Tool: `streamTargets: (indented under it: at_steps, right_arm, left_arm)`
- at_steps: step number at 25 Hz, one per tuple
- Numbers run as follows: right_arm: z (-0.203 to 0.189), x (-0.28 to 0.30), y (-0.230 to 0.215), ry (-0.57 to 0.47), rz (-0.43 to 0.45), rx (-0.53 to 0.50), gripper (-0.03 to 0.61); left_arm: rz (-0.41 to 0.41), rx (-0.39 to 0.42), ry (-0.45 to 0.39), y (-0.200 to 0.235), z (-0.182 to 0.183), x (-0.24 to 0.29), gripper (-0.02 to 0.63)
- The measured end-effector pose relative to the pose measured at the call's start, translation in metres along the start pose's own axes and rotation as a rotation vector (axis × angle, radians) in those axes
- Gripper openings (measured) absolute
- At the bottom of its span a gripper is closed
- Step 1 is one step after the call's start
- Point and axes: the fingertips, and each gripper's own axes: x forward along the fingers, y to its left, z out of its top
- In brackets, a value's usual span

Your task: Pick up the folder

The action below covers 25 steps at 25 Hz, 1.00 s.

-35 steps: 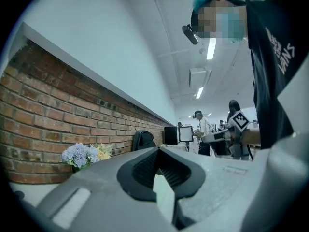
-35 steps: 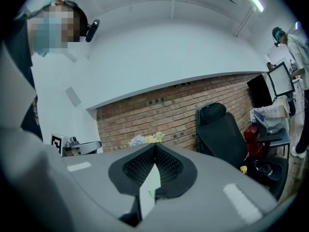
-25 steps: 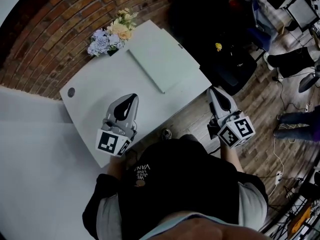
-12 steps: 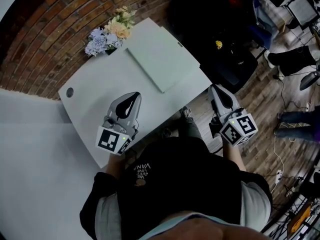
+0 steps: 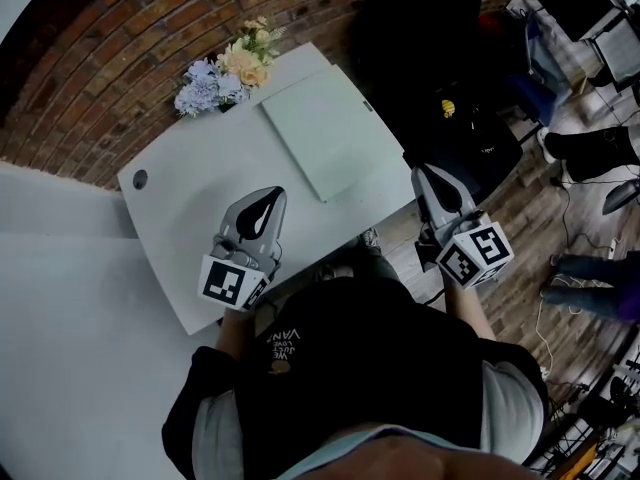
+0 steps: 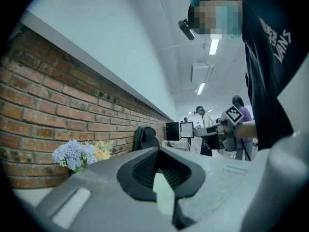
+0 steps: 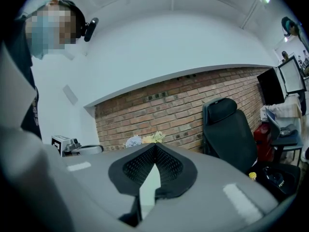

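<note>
ENTRY – rig status, task: pick up folder

1. Risks, as I judge them:
 a. Both units are shut. If I go in w/o opening first, the tips will only shove the folder, not take it.
 b. The folder lies flat and looks thin, w/ no raised edge to pinch. A jaw coming in level may skid over the cover or push it along the desk.
 c. Its right side runs close to the desk's edge, so a shove from the left could tip it off toward the floor.
 d. The flowers stand just beyond its far-left corner, and an overreach could knock them.

2. L hand-held gripper (image 5: 262, 206): jaws pressed together, nothing btwn the pads, touching nothing. Hangs over the near part of the desk (image 5: 185, 193), well short of the folder.

3. R hand-held gripper (image 5: 436, 186): jaws pressed together, empty, touching nothing. Sits off the desk's right corner, over the wood floor (image 5: 520, 203), not above the desktop.

4. Folder (image 5: 325, 133): pale grey-green, flat on the far right part of the desk, ahead of and btwn the two units. Not yet touched.

5. Flowers (image 5: 225, 70): blue and cream bunch at the desk's far edge, against the brick wall (image 5: 120, 38).

6. Black chair (image 7: 227, 129): right of the desk, apart from the folder.
</note>
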Motion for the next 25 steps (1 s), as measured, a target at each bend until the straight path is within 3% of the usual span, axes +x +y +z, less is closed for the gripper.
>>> streamTargets:
  at_steps: [6, 25]
  right_arm:
    - [0.005, 0.028, -0.021, -0.007, 0.046, 0.025, -0.002]
    - [-0.017, 0.121, -0.093, 0.089, 0.162, -0.040, -0.002]
  left_arm:
    - [0.084, -0.060, -0.015, 0.013, -0.006, 0.008, 0.000]
    - [0.336, -0.119, 0.016, 0.050, -0.036, 0.053, 0.002]
